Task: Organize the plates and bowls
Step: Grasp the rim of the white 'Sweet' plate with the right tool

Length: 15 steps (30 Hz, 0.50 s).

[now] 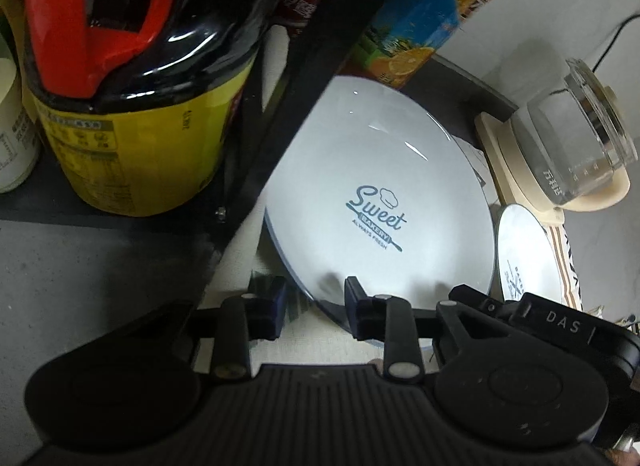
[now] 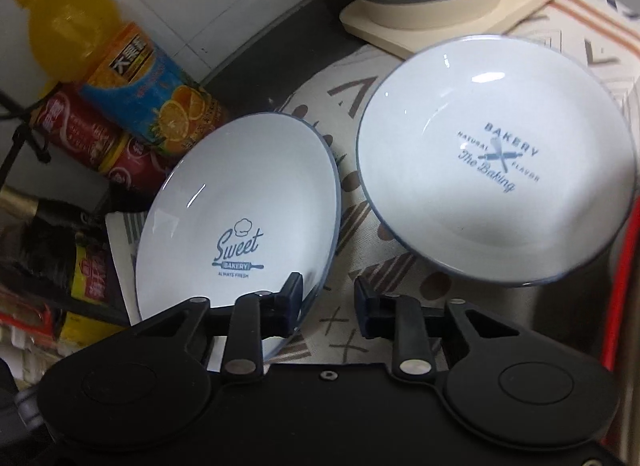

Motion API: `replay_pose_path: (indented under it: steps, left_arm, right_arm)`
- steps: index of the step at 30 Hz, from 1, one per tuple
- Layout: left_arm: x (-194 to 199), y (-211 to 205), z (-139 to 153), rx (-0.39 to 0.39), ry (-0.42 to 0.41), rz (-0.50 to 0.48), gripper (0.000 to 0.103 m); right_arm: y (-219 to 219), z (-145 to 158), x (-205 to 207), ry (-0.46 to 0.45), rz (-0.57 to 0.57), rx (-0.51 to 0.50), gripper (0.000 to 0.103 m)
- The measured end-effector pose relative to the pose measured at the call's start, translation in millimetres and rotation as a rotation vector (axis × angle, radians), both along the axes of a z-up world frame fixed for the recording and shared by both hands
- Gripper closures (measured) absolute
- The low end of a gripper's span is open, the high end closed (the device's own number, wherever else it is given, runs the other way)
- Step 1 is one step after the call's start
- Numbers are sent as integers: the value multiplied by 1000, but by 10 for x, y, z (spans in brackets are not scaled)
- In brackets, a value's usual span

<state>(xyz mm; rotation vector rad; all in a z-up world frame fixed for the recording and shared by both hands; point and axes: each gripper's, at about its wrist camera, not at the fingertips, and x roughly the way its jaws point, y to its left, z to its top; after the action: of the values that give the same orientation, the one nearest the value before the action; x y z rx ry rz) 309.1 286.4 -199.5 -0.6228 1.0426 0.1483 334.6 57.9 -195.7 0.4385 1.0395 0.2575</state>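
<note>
In your left wrist view, your left gripper (image 1: pixel 314 308) has its fingers apart, the "Sweet Bakery" plate (image 1: pixel 376 201) lying at 12 o'clock with its near rim between them. In your right wrist view, your right gripper (image 2: pixel 328 306) is also spread; its left finger (image 2: pixel 290 304) overlaps that plate's rim, while the "Bakery" bowl (image 2: pixel 496 177) sits at 1 o'clock, clear of both fingers.

Left gripper (image 1: pixel 314 308): jaws parted, fingers level, nothing clamped between them. Right gripper (image 2: pixel 328 308): jaws likewise parted, fingers level, nothing clamped.
</note>
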Motion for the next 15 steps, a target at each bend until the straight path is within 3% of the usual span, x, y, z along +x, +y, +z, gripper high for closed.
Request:
replay_pose_path:
  steps: [4,6,11,15]
  left_arm:
    - [-14,40,-26,-7,-4,11,75]
    - [-4,43,-27,2,-7,9,76]
    - [-11,57,-20,-10,1,28,77]
    - [-52,110,-31,-33,-11,53,77]
  right_arm:
    - [39,-83,81,30,-16,34,84]
    - [50,-126,103,38,-35,69,92]
    - [85,-86,52,6,-30,32,94]
    - [35,-49,-6,40,-86,45,95]
